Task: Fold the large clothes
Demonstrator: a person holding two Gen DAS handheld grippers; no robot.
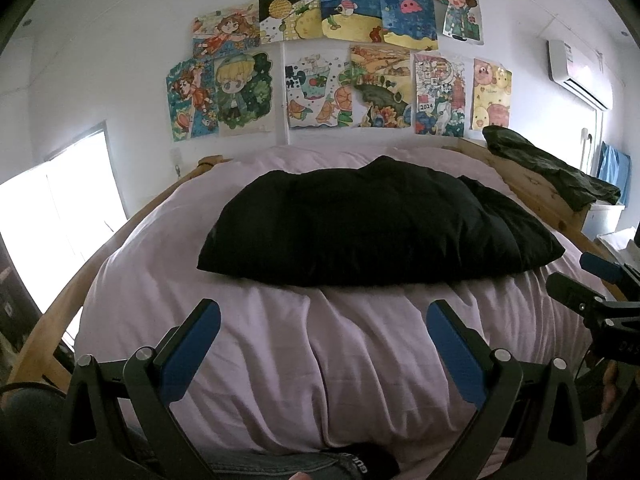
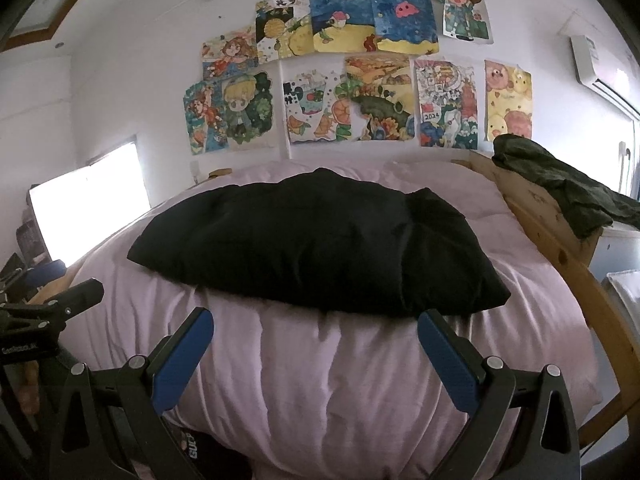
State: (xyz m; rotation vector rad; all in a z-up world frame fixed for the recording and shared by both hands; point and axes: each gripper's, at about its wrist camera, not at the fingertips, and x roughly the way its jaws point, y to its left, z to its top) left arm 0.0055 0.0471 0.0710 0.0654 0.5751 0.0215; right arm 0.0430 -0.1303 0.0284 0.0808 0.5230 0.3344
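Note:
A black garment [image 1: 372, 224] [image 2: 316, 248] lies folded in a thick rectangle across the middle of the bed, on the pale lilac duvet [image 1: 320, 360] [image 2: 320, 380]. My left gripper [image 1: 323, 320] stands open over the duvet, short of the garment's near edge, with nothing between its blue-padded fingers. My right gripper [image 2: 316, 326] is open too, its right finger almost at the garment's near right corner. Each gripper shows at the edge of the other's view: the right one [image 1: 592, 280] and the left one [image 2: 52, 292].
A wooden bed frame [image 1: 532, 188] [image 2: 560, 240] runs along both sides, with a dark green cloth [image 1: 548, 168] [image 2: 560, 184] draped over its right rail. Drawings [image 1: 340, 60] cover the white wall behind. A bright window [image 1: 56, 216] is at left, an air conditioner [image 1: 580, 72] at right.

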